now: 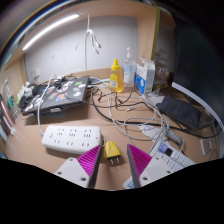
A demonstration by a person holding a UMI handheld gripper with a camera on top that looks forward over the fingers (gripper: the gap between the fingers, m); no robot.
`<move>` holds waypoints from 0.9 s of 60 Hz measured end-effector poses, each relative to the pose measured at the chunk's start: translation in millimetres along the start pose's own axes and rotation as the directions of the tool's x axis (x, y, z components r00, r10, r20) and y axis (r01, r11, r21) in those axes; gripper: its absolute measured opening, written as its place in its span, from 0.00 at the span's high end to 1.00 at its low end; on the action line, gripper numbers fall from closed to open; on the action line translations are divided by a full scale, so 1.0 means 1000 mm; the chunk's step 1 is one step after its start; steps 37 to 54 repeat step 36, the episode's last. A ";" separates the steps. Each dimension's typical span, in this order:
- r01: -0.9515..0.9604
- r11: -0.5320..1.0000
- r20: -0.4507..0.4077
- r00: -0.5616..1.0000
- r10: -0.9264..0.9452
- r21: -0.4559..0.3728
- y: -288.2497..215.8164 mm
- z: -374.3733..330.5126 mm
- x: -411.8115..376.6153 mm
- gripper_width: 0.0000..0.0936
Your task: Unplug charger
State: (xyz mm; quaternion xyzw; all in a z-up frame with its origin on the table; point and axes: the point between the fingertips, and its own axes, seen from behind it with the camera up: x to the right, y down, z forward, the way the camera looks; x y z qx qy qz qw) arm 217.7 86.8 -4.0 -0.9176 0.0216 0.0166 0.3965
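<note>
A small yellow charger [113, 150] lies on the wooden desk between my fingers, its two metal prongs bare and pointing back toward me. It is not plugged into anything. My gripper [112, 148] is open, and the pink pads [90, 160] stand on either side of the charger with a narrow gap on each side. A white power strip [72, 138] lies just ahead to the left of the fingers. A second white power strip [172, 156] lies to the right.
White cables [130, 118] tangle across the desk beyond the fingers. A yellow bottle [116, 76], a white bottle [128, 68] and a carton [146, 76] stand at the back. Dark devices [60, 93] lie far left, and a black slab [186, 112] lies right.
</note>
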 end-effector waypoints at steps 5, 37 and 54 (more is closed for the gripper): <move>-0.013 0.999 0.006 1.000 0.012 0.034 -0.006 -0.008 0.001 0.27; 0.036 0.965 0.092 0.994 -0.062 0.261 -0.014 -0.137 -0.031 0.07; 0.036 0.965 0.092 0.994 -0.062 0.261 -0.014 -0.137 -0.031 0.07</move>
